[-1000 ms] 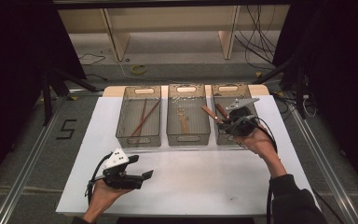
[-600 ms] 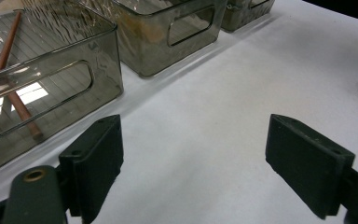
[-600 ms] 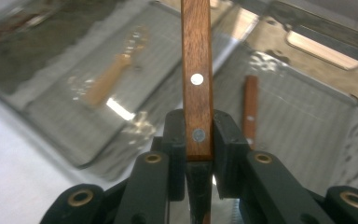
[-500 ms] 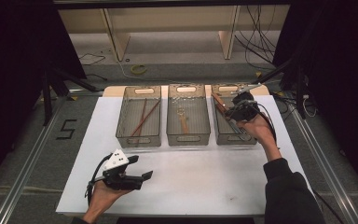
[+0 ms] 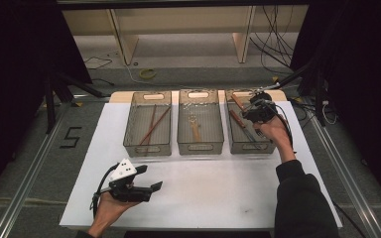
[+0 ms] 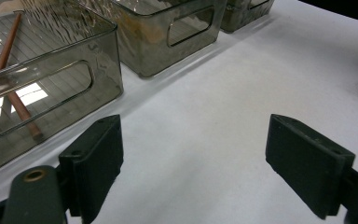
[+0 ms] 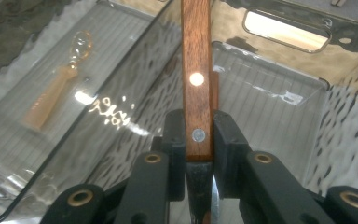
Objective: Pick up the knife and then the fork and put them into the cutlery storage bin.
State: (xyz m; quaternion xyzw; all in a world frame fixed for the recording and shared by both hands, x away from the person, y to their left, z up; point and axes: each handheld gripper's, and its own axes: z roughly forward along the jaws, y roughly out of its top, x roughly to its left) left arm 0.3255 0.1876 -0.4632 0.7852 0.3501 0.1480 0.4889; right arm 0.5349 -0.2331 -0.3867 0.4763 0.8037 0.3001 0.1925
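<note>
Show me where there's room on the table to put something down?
The white table is bare in front of the three bins, between them and the left gripper. It's crowded at the back: chopsticks fill the left bin, a spoon the middle bin, and the right gripper holds a wooden-handled utensil over the right bin.

The wooden handle (image 7: 196,79) runs past the top edge, its blade end hidden below the right gripper (image 7: 198,140).

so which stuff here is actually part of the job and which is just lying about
In the job:
- right gripper, shut on the wooden-handled knife
- right bin, with that knife over it

Lying about:
- left gripper, open over the white table
- left bin with chopsticks
- middle bin with a wooden-handled spoon
</note>
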